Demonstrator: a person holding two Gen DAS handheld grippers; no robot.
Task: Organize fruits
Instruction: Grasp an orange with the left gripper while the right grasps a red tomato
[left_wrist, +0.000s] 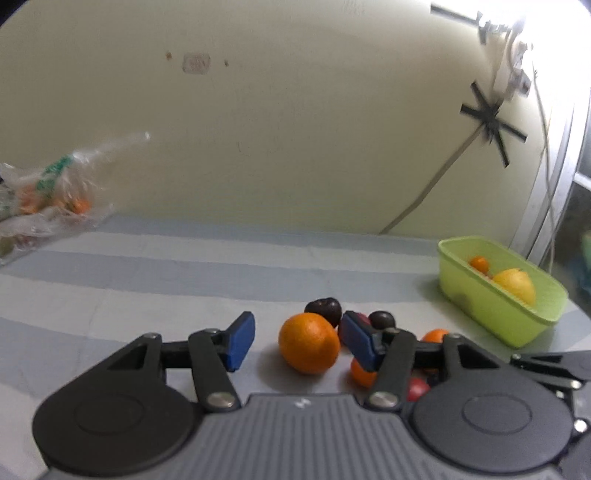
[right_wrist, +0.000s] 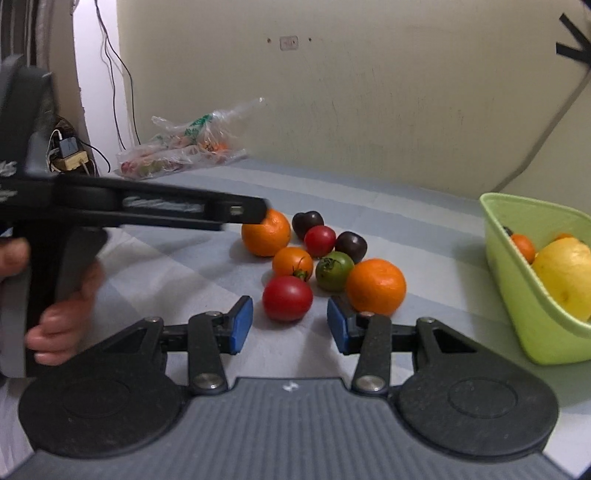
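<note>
Right tool (right_wrist: 290, 325) open, low before red tomato (right_wrist: 287, 297) | left tool (left_wrist: 297, 341) open, level, flanking orange (left_wrist: 308, 342)

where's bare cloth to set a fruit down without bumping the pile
Free: the striped cloth between the fruit pile and the green basket, and the wide stretch between the pile and the plastic bag. Crowded: the pile itself, fruits touching.

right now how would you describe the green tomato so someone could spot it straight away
Start at the lime green tub on the right of the striped cloth and look left to the loose cluster of fruit. The green tomato sits near the cluster's middle, beside the big orange nearest the tub. It is the only green fruit in the cluster; its neighbours are red, orange or dark purple.
</note>
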